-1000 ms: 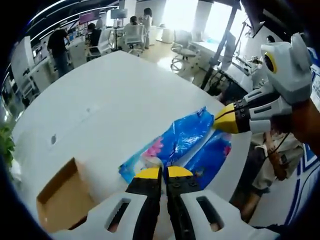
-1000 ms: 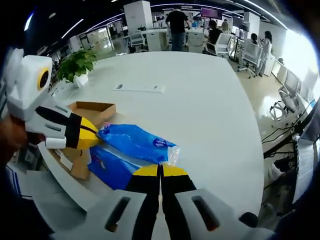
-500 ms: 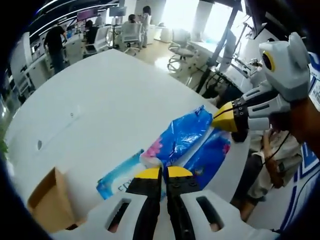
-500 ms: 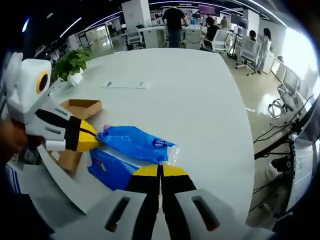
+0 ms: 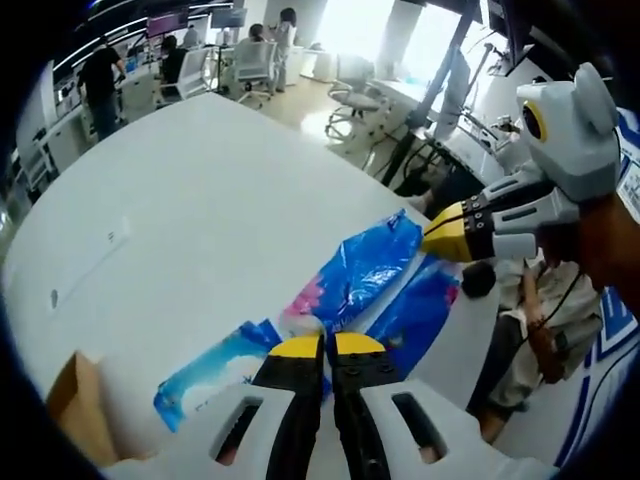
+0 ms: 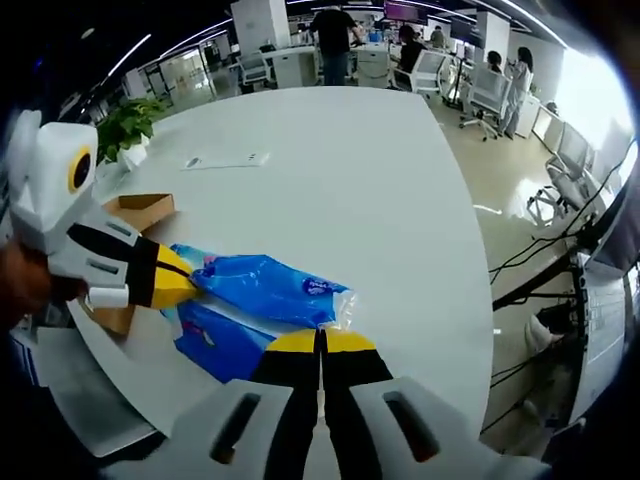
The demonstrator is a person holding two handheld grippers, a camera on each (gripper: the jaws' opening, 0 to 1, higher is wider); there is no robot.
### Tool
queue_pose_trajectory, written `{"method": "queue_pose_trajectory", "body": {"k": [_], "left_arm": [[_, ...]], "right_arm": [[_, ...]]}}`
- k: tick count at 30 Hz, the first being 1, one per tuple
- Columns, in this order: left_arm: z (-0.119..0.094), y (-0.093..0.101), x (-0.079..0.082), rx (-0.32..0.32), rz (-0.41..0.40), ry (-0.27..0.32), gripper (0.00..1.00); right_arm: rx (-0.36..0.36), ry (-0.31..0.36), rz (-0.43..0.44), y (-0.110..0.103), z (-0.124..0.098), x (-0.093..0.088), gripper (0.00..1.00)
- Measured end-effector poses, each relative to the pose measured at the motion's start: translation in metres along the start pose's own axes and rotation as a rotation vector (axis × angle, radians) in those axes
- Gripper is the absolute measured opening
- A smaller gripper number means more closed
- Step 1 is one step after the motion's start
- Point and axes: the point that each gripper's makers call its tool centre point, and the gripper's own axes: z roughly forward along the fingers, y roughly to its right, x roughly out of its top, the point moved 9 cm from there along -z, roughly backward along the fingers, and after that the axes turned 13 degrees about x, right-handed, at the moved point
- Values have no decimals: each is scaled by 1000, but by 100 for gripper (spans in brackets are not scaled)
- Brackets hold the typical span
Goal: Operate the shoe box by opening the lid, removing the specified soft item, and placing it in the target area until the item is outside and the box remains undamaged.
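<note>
A soft blue plastic-wrapped pack (image 5: 362,268) (image 6: 268,288) is stretched between both grippers above the white table. In the left gripper view my left gripper (image 5: 325,346) is shut on the pack's near end. The right gripper (image 5: 446,236) comes in from the right, pinching the far end. In the right gripper view my right gripper (image 6: 320,342) is shut on the pack's clear crimped edge, and the left gripper (image 6: 174,279) holds the opposite end. The open cardboard shoe box (image 6: 136,212) (image 5: 70,420) sits near the table edge, apart from the pack.
Two more blue packs (image 5: 420,312) (image 5: 212,372) lie on the table (image 6: 380,180) under the held one. A paper sheet (image 6: 226,160) and a potted plant (image 6: 122,126) are farther off. People, chairs and desks surround the table.
Both views have shifted away from the box, which has slid toward the edge of each picture. The held pack stays between the two shut grippers. A lower pack has come more into sight.
</note>
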Motion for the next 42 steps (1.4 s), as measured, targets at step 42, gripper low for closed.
{"method": "queue_pose_trajectory", "body": {"k": [42], "left_arm": [[80, 8, -25, 1, 33, -106, 0]], "right_arm": [[21, -53, 28, 43, 61, -31, 0]]}}
